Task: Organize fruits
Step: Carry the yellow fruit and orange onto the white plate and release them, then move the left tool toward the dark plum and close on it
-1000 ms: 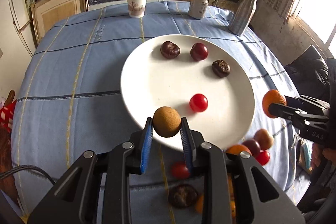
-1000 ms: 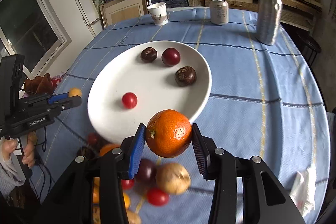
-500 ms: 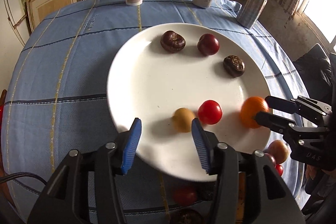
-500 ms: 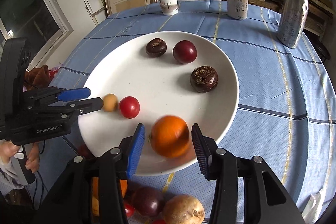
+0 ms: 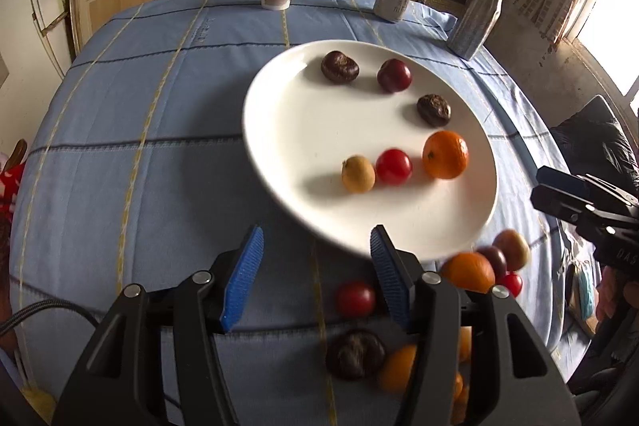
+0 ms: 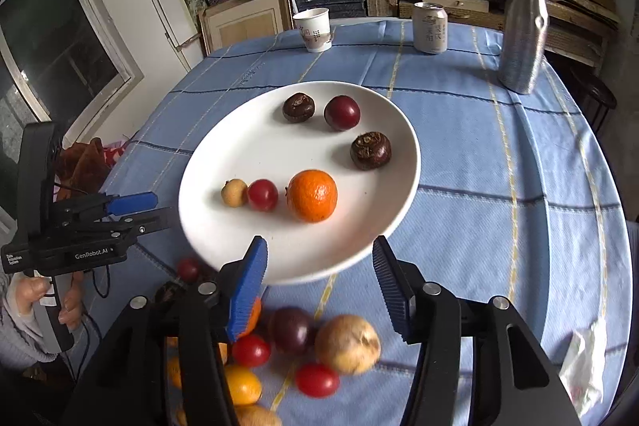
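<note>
Six fruits on the white plate, mid-tabletop: bright dimpled orange toward the near rim, glossy red cherry tomato touching a small tan longan beside it, then two dark wrinkled chestnut-like fruits and a smooth dark-red plum toward the far rim. Loose heap near the tabletop's near edge: cherry tomatoes, a purple plum, a pale brown round fruit, yellow-orange citrus, somewhat blurred. Left hand-held gripper wide open, holding nothing, over the near edge. Right hand-held gripper likewise spread wide and empty, just short of the plate's near rim. Paper cup, can and silver bottle along the far edge of the blue checked tabletop.
</note>
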The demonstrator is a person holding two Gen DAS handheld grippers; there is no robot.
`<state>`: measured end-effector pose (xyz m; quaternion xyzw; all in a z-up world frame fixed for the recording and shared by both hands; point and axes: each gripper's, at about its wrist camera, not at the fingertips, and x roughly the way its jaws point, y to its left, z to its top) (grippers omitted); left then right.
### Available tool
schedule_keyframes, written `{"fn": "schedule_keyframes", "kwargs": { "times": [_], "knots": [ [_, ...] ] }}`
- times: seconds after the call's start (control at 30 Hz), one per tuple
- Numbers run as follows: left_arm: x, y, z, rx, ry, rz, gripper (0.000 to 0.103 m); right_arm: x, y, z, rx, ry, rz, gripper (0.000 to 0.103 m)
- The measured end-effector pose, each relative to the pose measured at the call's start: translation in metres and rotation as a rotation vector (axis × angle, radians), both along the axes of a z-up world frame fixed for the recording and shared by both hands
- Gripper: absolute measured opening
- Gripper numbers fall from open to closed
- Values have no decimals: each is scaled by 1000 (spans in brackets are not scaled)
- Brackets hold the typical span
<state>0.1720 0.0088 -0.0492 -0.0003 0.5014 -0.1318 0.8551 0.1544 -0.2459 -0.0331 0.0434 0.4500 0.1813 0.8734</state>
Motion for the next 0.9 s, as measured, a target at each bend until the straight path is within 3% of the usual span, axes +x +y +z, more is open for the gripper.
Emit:
{"fn": "schedule_keyframes", "kwargs": {
  "times": [0.07, 0.33, 0.5, 0.67, 0.9],
  "knots": [
    [-13, 4, -1, 4, 3, 7, 61, -13, -4, -1, 4, 8, -6, 58],
    [-66, 16, -9, 23, 26, 27, 66, -67, -16, -16, 16, 68, -31, 64],
    [-83, 13, -12, 62, 23, 24, 80, -91, -16, -27, 34, 116, -25, 66],
    [-82, 6, -12, 85, 20, 27, 89, -103, -16, -22, 16, 97, -12, 69],
    [-68, -7, -25, 130, 33, 21, 90, -112, -31, -19, 2, 95, -59, 70]
  ]
}}
